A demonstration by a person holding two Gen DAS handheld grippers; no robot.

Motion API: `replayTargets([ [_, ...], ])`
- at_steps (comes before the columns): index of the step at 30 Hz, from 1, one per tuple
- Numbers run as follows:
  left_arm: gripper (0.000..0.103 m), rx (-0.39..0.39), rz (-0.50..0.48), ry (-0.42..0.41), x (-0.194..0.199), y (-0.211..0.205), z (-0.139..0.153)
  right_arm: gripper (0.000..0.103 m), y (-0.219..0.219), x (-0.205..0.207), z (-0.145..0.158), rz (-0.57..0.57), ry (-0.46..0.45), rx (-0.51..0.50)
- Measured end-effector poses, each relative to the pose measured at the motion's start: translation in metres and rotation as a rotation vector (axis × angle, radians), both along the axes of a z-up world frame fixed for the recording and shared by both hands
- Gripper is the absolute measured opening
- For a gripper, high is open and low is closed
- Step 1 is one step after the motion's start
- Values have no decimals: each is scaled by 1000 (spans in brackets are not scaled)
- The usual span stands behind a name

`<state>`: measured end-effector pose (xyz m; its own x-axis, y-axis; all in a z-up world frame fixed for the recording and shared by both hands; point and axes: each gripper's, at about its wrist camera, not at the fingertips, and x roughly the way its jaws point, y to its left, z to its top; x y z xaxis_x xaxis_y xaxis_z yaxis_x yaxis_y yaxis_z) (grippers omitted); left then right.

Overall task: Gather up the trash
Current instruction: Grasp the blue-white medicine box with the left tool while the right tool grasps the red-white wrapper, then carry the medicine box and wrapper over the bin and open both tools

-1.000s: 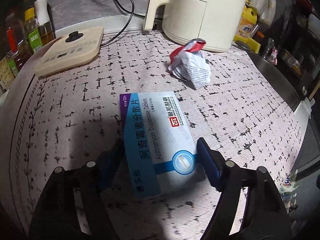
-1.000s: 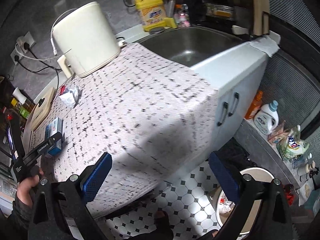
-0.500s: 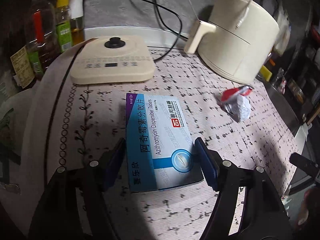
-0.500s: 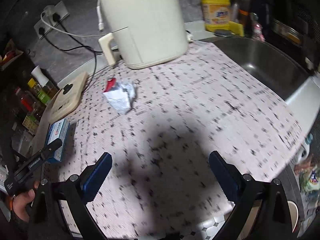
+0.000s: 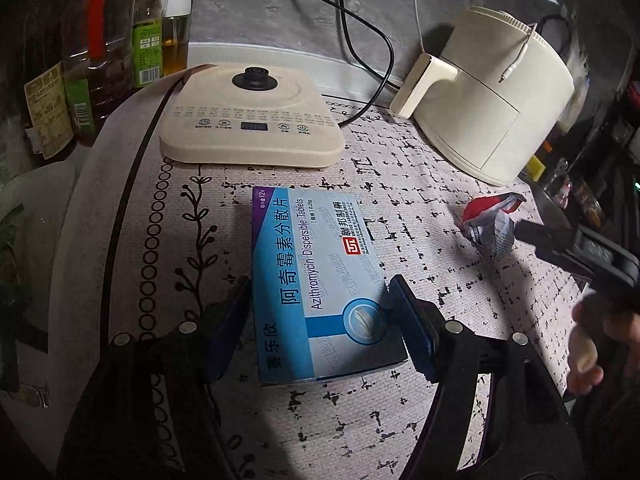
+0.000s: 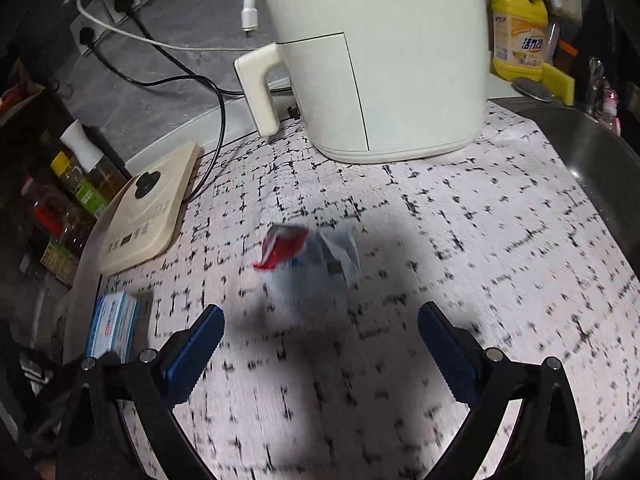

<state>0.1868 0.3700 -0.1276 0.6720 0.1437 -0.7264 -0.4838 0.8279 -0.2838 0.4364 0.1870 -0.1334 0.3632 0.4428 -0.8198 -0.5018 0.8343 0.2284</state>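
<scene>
Our left gripper has its blue fingers on either side of the blue and white tablet box, which lies flat on the patterned surface. In the left wrist view the right finger meets the box's long edge and the left one sits against the other edge, so we read this as a grip on the box across its width, though the box does not look lifted yet.

Our right gripper is spread wide with nothing between its fingers. The crumpled red and white wrapper lies ahead of it at about 12 o'clock, near but not yet inside the gap, and the right wrist view is smeared. Behind the wrapper, at 12 o'clock, stands the cream air fryer; the flat cream hob sits at 10 o'clock.

To do this step well, we judge it best to bring the right fingers down on both sides of the wrapper, low enough to catch its bulk and not just a loose flap, then close firmly, since crumpled foil will likely squash and slip. The box should lift level; a thin carton may buckle if squeezed hard.
</scene>
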Motion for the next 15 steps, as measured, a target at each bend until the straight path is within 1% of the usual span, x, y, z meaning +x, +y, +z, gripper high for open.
replayTargets([
  [1, 70, 0, 0, 1, 0, 1, 0, 94, 4, 6, -2, -5, 6, 4],
  [2, 70, 1, 1, 4, 1, 2, 0, 91, 7, 11, -6, -4, 18, 10],
  [3, 70, 0, 2, 7, 2, 3, 0, 61, 10, 15, -10, 6, 35, 12],
  [4, 70, -1, 1, 10, 3, 3, 0, 34, 13, 20, -17, 32, 79, 12],
  [5, 70, 1, 0, 11, 4, 2, 0, 33, 16, 24, -24, 45, 127, -7],
  [7, 70, 14, -7, 6, 7, -1, 4, 32, 11, 21, -19, 43, 119, 1],
  [11, 70, 20, -21, -9, 14, -11, 10, 31, -3, 4, -11, 86, 101, 8],
  [15, 70, 19, -58, -19, 23, -30, 12, 31, -35, -6, -5, 52, 101, 20],
])
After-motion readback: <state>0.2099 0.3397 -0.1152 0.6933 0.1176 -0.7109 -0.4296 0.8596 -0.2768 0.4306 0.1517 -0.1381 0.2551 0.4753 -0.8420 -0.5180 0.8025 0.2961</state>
